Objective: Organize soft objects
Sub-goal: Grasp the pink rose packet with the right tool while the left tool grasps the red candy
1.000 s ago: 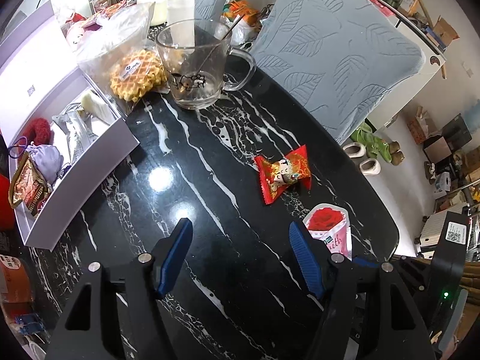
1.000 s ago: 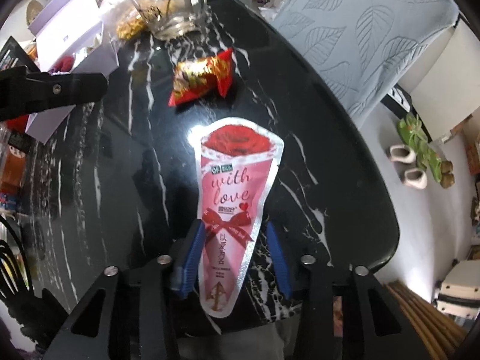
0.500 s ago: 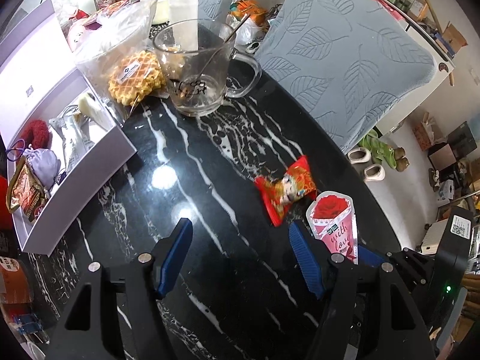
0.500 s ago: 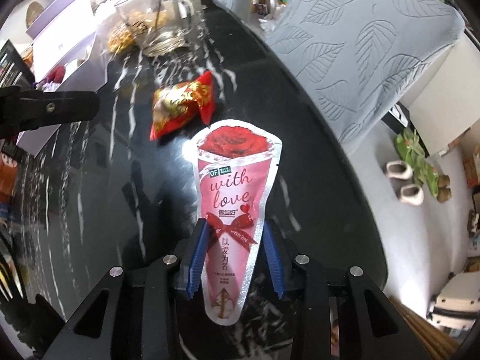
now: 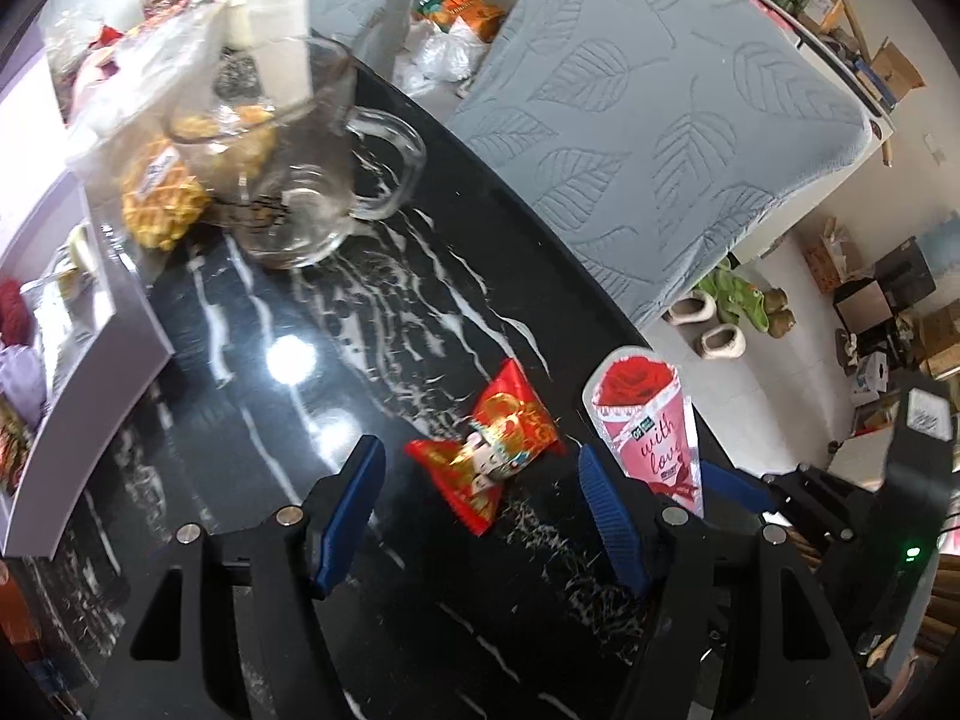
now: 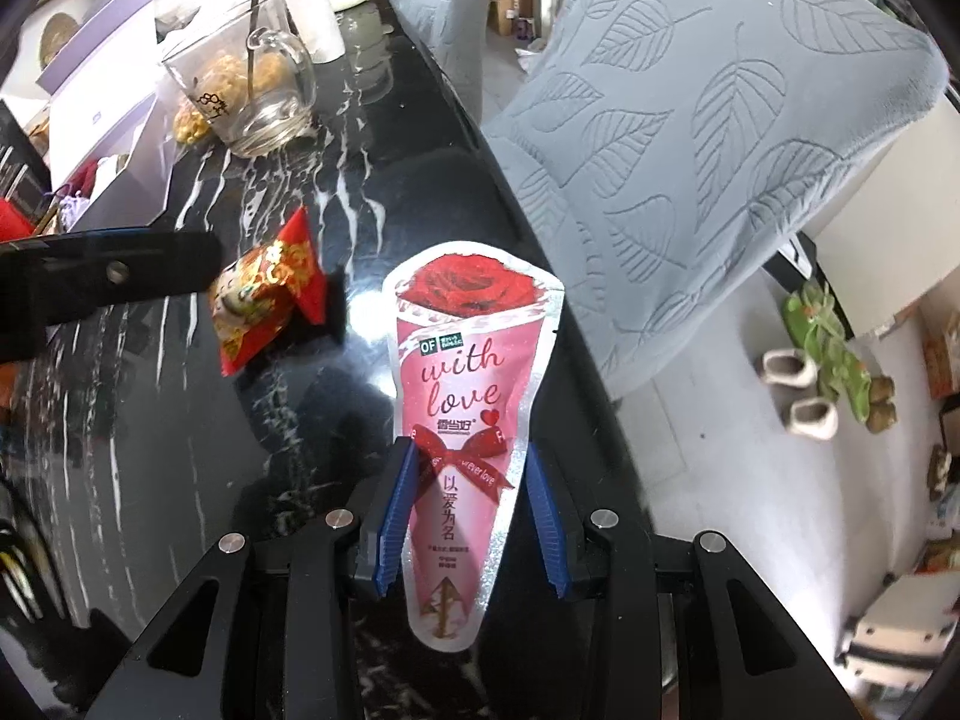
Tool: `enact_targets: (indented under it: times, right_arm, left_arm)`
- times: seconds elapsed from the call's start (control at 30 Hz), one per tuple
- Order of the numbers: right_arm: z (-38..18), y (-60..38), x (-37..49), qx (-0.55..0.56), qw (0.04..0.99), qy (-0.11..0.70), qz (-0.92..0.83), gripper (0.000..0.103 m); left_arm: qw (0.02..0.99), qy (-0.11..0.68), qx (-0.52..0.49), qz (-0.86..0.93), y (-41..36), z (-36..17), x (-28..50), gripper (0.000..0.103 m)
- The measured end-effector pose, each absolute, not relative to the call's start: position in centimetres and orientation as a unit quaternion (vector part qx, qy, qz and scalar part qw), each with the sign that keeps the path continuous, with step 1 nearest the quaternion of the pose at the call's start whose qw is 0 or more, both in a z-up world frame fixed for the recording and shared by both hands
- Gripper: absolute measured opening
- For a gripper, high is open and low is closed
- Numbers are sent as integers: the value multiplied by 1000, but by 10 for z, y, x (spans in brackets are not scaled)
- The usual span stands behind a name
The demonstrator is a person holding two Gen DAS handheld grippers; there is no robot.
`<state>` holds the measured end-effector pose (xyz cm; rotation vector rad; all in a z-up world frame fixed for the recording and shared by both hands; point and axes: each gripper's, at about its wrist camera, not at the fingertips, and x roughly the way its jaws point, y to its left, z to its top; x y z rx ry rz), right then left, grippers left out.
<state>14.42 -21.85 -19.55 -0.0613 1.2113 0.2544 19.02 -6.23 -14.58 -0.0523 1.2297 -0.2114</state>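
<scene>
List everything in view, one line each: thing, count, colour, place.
pink rose pouch: 1, pink and red, in the right gripper
red snack packet: 1, red, on the table between the left gripper's fingers
glass mug: 1, clear, far end of the table
waffle: 1, golden, bagged, left of the mug
box: 1, white, open, table's left
table: 1, black marble
chair cover: 1, grey, leaf pattern, right
left gripper: 1, open
right gripper: 1, gripping the pouch

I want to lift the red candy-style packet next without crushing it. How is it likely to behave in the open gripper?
The red packet looks puffy, with flared crimped ends, so it probably squashes and feels light. Its glossy film may slip between the left gripper fingers. Lying flat on the table, it is unlikely to roll.
</scene>
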Motion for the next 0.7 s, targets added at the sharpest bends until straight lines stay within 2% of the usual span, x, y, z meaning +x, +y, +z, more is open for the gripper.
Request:
enact_targets:
  times: [0.1, 0.17, 0.27, 0.7]
  right_arm:
    - [-195, -222, 149, -32, 813, 566, 137, 39]
    - [-195, -224, 153, -29, 814, 561, 149, 56]
    - [-193, -229, 158, -16, 820, 549, 158, 65]
    - [-209, -238, 191, 7, 801, 565, 198, 72]
  left_arm:
    - [802, 588, -20, -106, -68, -157, 198, 67]
    - [793, 600, -24, -107, -69, -164, 202, 67]
    - [787, 607, -37, -100, -68, -168, 205, 67]
    - [759, 643, -88, -46, -73, -190, 217, 67]
